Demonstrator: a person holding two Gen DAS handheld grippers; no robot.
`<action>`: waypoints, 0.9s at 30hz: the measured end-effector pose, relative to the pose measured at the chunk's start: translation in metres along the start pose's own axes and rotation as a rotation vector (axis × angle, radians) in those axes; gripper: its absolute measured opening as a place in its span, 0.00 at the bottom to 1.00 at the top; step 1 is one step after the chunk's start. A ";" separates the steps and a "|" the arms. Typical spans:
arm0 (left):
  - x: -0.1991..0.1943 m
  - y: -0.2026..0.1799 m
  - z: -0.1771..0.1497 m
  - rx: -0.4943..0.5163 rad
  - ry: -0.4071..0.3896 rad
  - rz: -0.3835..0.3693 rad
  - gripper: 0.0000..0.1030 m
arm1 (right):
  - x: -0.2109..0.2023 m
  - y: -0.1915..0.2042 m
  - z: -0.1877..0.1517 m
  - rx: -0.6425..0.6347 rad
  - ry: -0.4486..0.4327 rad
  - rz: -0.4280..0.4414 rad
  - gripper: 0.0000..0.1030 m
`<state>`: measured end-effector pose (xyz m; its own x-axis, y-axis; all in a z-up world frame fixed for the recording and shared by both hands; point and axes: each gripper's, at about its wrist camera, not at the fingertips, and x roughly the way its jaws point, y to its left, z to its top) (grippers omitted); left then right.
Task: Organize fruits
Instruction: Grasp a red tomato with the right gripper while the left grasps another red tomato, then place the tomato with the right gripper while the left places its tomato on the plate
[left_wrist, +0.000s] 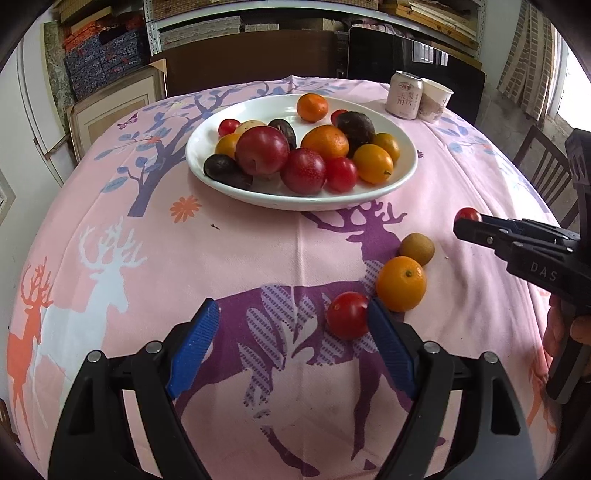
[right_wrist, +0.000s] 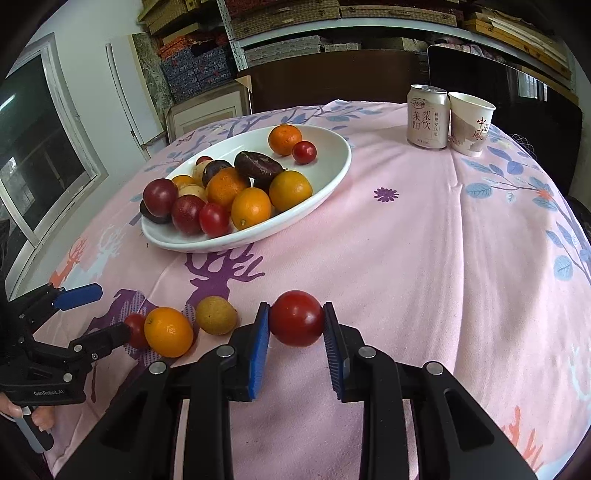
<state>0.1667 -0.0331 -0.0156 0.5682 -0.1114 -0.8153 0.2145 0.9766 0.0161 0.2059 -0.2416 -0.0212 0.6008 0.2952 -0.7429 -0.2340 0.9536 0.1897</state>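
Observation:
A white plate (left_wrist: 303, 204) (right_wrist: 332, 177) holding several oranges, plums and tomatoes sits mid-table on the pink deer-print cloth. My right gripper (right_wrist: 295, 321) is shut on a red tomato (right_wrist: 297, 318) (left_wrist: 468, 214) just above the cloth. My left gripper (left_wrist: 291, 317) (right_wrist: 114, 310) is open and low over the cloth. A small red tomato (left_wrist: 347, 315) (right_wrist: 135, 330) lies between its blue pads, against the right pad (left_wrist: 384, 339). Beside that tomato lie an orange (left_wrist: 400, 283) (right_wrist: 168, 332) and a brown round fruit (left_wrist: 417, 249) (right_wrist: 216, 315).
A drink can (right_wrist: 426, 116) (left_wrist: 404, 95) and a paper cup (right_wrist: 471, 123) (left_wrist: 436, 99) stand at the table's far right. Dark chairs and shelves of boxes stand behind the table. A wooden chair (left_wrist: 543, 166) stands at the right edge.

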 end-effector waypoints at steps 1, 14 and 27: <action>0.000 -0.002 -0.001 0.006 0.003 -0.001 0.77 | -0.001 0.000 0.000 0.001 -0.002 0.003 0.28; 0.013 -0.039 -0.009 0.123 0.042 -0.125 0.32 | -0.008 -0.004 0.002 0.024 -0.022 0.025 0.28; -0.029 -0.025 0.022 0.114 -0.068 -0.071 0.27 | -0.029 0.004 0.007 0.024 -0.093 0.043 0.28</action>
<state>0.1622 -0.0581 0.0203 0.6004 -0.1957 -0.7754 0.3426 0.9390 0.0283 0.1927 -0.2461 0.0054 0.6590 0.3395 -0.6712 -0.2435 0.9406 0.2366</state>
